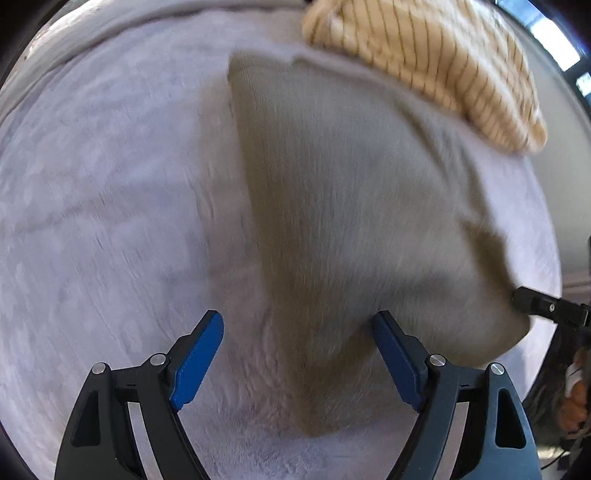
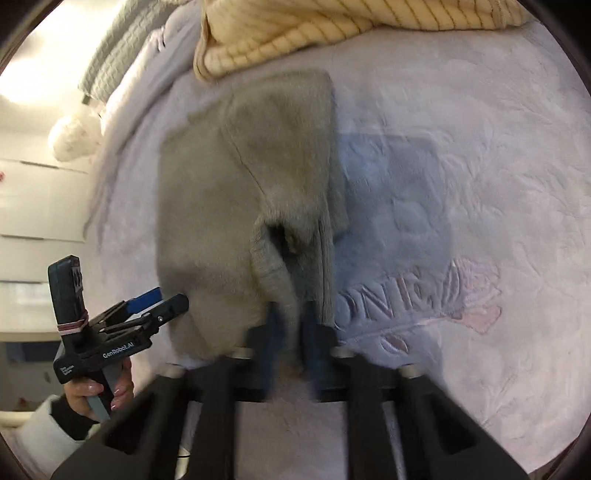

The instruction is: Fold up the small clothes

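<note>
A small grey-green knit garment (image 1: 354,206) lies partly lifted over a pale lilac blanket (image 1: 110,184). My left gripper (image 1: 297,328) is open, its blue pads on either side of the garment's near edge, nothing pinched. In the right wrist view the same garment (image 2: 207,206) hangs from my right gripper (image 2: 290,317), which is shut on its ribbed hem. The left gripper (image 2: 162,299) shows there at the garment's left edge. The right gripper's tip (image 1: 532,302) shows at the garment's right corner in the left wrist view.
A cream striped knit garment (image 1: 424,62) lies at the far side of the blanket, also in the right wrist view (image 2: 314,33). The blanket has embossed lettering (image 2: 406,295). A white pillow or toy (image 2: 74,136) and pale furniture are at the left.
</note>
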{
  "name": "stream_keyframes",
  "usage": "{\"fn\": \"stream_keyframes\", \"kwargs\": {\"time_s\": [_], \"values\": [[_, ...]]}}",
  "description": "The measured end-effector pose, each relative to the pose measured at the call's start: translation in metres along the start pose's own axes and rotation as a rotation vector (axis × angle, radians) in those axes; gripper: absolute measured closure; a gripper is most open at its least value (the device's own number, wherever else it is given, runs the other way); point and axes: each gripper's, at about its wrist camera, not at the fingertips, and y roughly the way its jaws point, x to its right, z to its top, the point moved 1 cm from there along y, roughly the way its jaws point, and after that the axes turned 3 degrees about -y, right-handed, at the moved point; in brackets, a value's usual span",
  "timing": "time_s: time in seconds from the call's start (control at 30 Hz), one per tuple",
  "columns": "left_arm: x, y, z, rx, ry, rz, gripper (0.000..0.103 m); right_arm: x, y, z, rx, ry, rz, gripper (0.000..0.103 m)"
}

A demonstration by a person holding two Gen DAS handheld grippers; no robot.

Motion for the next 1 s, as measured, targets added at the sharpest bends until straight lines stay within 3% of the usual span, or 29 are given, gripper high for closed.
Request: {"fn": "stream_keyframes", "kwargs": {"time_s": [0.1, 0.33, 0.47, 0.57, 0.73, 0.9, 1.0], "values": [[-0.006, 0.010, -0.015, -0.025, -0.010, 0.005, 0.019, 0.005, 0.004, -0.005, 0.001, 0.014, -0.063, 0.095], [-0.017, 0.010, -0.030, -0.039, -0.045, -0.033, 0.019, 0.033, 0.032, -0.013, -0.042, 0.067, -0.090, 0.094], [-0.018, 0.009, -0.034, -0.035, -0.048, -0.025, 0.019, 0.020, 0.036, -0.009, -0.044, -0.008, -0.161, 0.092], [-0.017, 0.005, -0.037, -0.036, -0.047, -0.002, 0.019, 0.006, 0.037, -0.008, -0.046, -0.032, -0.192, 0.091], [-0.014, -0.009, -0.041, -0.011, -0.024, 0.058, 0.019, 0.004, 0.012, -0.008, -0.003, 0.032, -0.244, 0.091], [-0.019, -0.023, -0.038, 0.016, -0.065, 0.077, 0.019, -0.014, -0.012, 0.009, 0.104, 0.024, -0.146, 0.091], [-0.026, -0.029, -0.032, 0.032, -0.087, 0.092, 0.019, -0.036, -0.005, 0.022, 0.113, -0.027, -0.094, 0.091]]}}
